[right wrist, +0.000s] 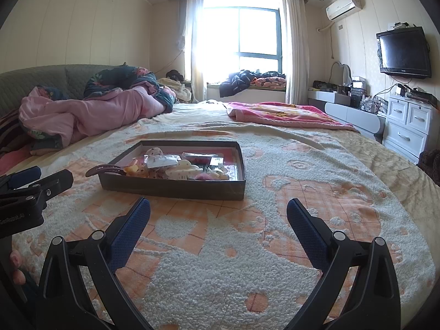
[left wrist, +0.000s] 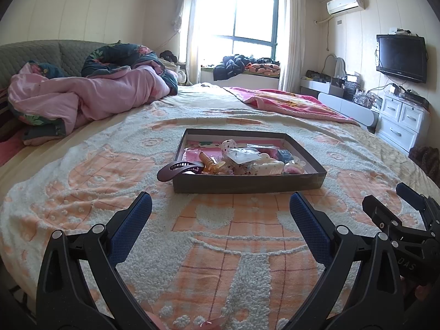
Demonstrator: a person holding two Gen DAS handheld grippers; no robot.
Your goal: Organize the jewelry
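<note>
While the shallow box (left wrist: 249,184) of hair clips and jewelry (left wrist: 242,159) sits on the bed's orange-and-white blanket (left wrist: 82,181), a dark claw clip (left wrist: 178,168) overhangs its near-left rim. Both the left gripper (left wrist: 220,217) and right gripper (right wrist: 218,217) hover short of it, fingers (right wrist: 129,231) spread wide, holding nothing.

You face a bright curtained window (left wrist: 249,24) beyond the wide bed (left wrist: 165,126), a wall-mounted television (left wrist: 401,57) above white drawers (left wrist: 401,125) on the right.
</note>
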